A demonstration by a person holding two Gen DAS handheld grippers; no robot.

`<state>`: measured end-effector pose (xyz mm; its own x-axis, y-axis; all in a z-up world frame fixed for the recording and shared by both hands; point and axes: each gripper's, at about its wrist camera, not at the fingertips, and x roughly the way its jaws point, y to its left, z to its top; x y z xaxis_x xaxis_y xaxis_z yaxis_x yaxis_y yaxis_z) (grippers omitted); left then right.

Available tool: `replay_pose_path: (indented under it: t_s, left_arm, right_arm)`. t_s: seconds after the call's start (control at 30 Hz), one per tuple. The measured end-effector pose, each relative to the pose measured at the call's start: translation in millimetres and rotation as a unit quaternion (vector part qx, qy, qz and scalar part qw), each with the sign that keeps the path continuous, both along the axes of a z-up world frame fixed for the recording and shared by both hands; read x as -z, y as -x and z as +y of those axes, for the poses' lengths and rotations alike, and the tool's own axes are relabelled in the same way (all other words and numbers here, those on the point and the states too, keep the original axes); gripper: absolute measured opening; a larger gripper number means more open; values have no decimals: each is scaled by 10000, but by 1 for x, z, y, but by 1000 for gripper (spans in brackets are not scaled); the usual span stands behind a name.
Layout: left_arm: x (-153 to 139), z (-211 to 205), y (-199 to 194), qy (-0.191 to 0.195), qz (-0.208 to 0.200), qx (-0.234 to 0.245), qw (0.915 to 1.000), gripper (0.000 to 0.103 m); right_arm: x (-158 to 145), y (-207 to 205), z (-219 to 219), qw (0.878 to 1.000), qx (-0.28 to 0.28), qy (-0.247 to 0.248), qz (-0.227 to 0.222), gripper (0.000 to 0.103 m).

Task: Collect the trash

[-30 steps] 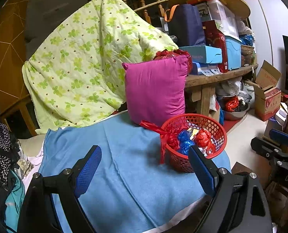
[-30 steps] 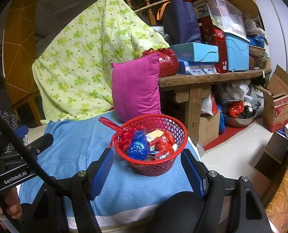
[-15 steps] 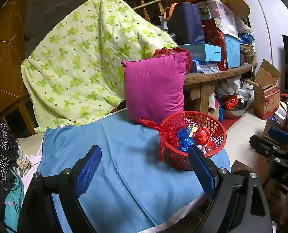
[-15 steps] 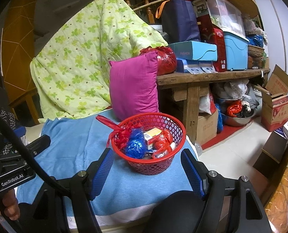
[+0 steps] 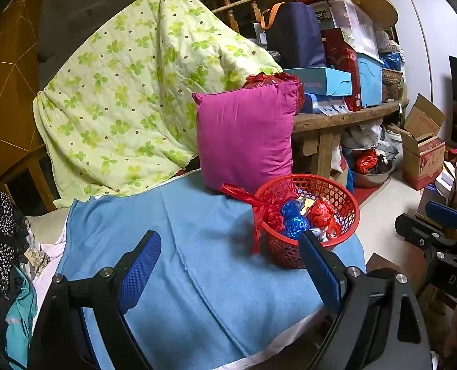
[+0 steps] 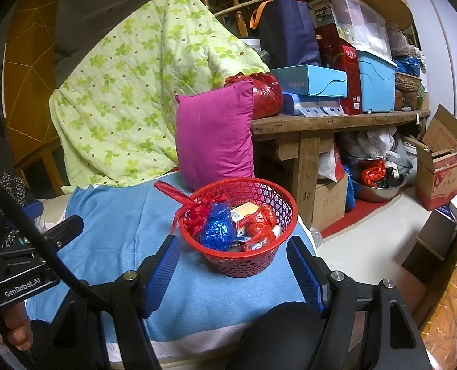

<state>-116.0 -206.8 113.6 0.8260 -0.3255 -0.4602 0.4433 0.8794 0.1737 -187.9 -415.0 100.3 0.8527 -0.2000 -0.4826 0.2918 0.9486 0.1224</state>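
Note:
A red plastic basket (image 6: 261, 263) stands on a blue cloth (image 6: 114, 215) near its right edge. It holds crumpled trash: a blue foil wad (image 6: 217, 231), red wrappers (image 6: 261, 220), a small yellow box (image 6: 244, 211) and a red ribbon (image 6: 173, 192) hanging over the rim. My right gripper (image 6: 233, 266) is open and empty, its fingers on either side of the basket's near wall. My left gripper (image 5: 228, 265) is open and empty over the cloth, left of the basket (image 5: 285, 254).
A magenta pillow (image 6: 216, 141) leans behind the basket against a green clover quilt (image 6: 136, 92). A cluttered wooden bench (image 6: 336, 121) with boxes stands to the right. Cardboard boxes (image 6: 441, 166) and a metal bowl (image 6: 379, 189) sit on the floor. Clothes (image 5: 0, 225) lie left.
Both grippers have drifted slightly; the scene sits a little lower and further left in the right wrist view. Both stay open and empty. Nothing in the basket has moved.

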Motion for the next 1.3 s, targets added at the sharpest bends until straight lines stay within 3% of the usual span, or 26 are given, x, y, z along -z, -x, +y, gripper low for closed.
replay_pose_path:
  t_s: [1.3]
  left_arm:
    - [6, -3, 1, -77, 92, 91, 9999, 91]
  right_arm:
    - [7, -3, 0, 10000, 29, 3, 30, 75]
